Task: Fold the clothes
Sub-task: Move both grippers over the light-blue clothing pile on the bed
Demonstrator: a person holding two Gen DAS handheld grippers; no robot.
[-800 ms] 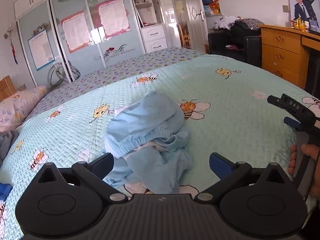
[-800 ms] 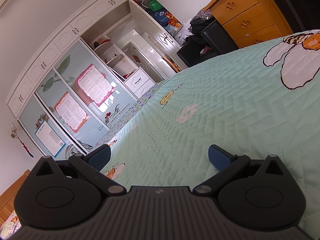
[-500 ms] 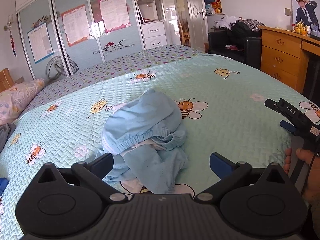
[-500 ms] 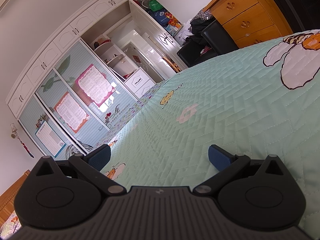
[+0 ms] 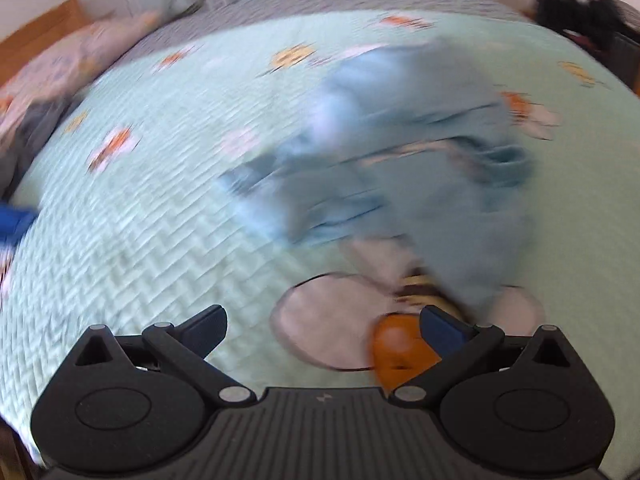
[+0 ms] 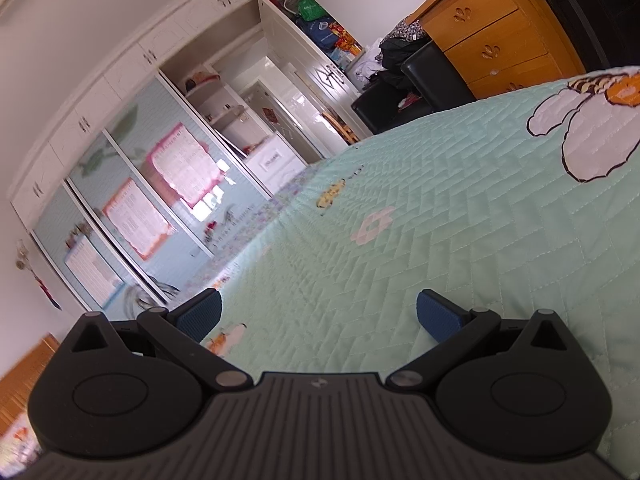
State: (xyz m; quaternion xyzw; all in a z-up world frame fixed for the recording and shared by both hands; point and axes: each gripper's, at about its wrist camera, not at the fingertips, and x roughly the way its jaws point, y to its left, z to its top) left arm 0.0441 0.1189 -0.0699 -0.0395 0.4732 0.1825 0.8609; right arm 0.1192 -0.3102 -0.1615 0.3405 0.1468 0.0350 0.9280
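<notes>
Between my left gripper's [image 5: 322, 326] blue pads [image 5: 440, 330] sits nothing but quilt; the jaws are spread wide and tipped down toward the bed. Just ahead of them, at about one o'clock in the left wrist view, a printed bee [image 5: 400, 340] with white wings and an orange head lies under the right-hand finger. Beyond that, from twelve to two o'clock, I see the crumpled light-blue garment [image 5: 400, 152] heaped on the mint-green quilt [image 5: 140, 240], its lower edge draped over part of the bee print. That whole view is smeared with blur, so I cannot make out the garment's folds or which end is which. At nine o'clock a scrap of something bright blue [image 5: 16, 220] shows at the frame's edge.

My right gripper [image 6: 318, 314] is likewise wide, nothing between its pads, and it looks nearly level across bare quilt [image 6: 400, 280]. At ten o'clock stands a wardrobe [image 6: 160, 184] with sheets pinned to its pale doors; at one o'clock, a wooden chest of drawers [image 6: 492, 48] beside a black seat [image 6: 424, 76].
</notes>
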